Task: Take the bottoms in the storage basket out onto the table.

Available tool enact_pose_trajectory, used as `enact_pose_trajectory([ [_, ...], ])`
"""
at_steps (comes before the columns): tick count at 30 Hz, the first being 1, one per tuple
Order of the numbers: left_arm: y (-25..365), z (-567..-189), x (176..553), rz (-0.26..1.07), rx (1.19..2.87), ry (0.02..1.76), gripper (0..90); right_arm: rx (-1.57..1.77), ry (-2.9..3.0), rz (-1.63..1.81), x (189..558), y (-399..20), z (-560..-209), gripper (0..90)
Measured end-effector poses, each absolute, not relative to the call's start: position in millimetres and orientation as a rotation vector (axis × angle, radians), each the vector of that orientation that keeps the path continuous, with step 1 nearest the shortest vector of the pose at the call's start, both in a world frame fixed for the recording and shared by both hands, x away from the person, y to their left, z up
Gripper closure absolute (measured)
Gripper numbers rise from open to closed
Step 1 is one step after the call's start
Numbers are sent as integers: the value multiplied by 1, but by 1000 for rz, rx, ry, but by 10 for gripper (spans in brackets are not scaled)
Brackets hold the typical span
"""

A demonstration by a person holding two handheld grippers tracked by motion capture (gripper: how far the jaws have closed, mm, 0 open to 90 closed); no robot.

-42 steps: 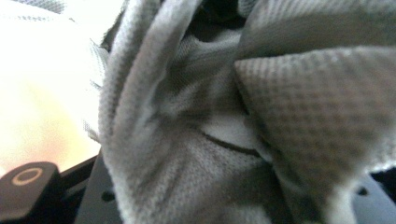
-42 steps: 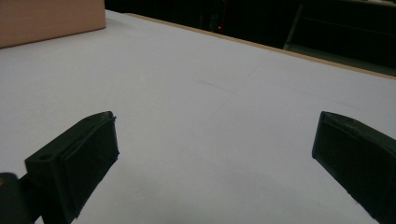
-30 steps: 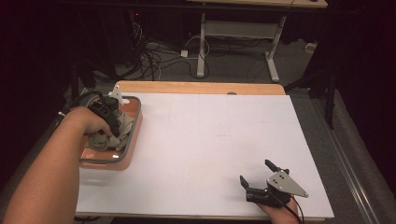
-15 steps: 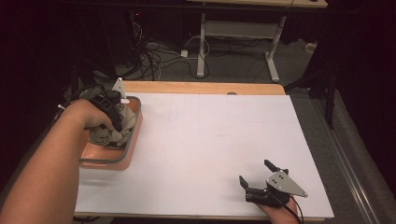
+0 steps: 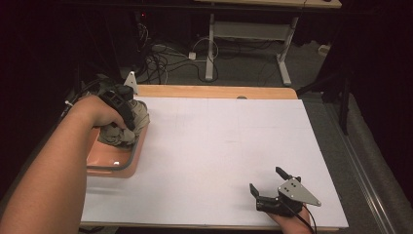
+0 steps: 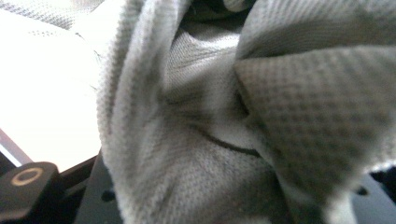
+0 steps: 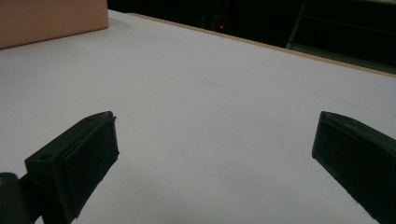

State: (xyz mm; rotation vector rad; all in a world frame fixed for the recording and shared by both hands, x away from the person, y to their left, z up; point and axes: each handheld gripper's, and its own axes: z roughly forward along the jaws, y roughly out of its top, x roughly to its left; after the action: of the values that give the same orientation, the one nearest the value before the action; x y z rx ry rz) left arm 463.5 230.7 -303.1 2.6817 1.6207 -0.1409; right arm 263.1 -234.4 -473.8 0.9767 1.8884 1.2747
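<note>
A crumpled grey cloth (image 5: 122, 129) hangs over the right rim of a salmon-coloured tray (image 5: 109, 165) at the table's left edge. My left gripper (image 5: 119, 105) sits on top of the cloth, held by a hand, and is shut on it. In the left gripper view the cloth's woven folds (image 6: 210, 116) press right up to the camera and hide the jaws' tips. My right gripper (image 5: 265, 179) rests near the front right of the table, open, with bare white tabletop between its jaws (image 7: 217, 140).
The white tabletop (image 5: 219, 141) has a wooden strip (image 5: 214, 91) along its far edge. The tray's side (image 7: 51, 18) shows far off in the right gripper view. Cables and desk legs (image 5: 210, 44) lie on the floor beyond the table.
The left hand has carried the grey cloth up and toward the right, from the tray's middle to its right rim. The right gripper has not moved.
</note>
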Motion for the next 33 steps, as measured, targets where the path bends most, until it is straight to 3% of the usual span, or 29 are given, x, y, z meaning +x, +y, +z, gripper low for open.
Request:
enact_pose_trajectory([
  [33, 145, -297, 472, -136, 2752, 1389, 534, 971, 1882, 1273, 262, -236, -473, 15],
])
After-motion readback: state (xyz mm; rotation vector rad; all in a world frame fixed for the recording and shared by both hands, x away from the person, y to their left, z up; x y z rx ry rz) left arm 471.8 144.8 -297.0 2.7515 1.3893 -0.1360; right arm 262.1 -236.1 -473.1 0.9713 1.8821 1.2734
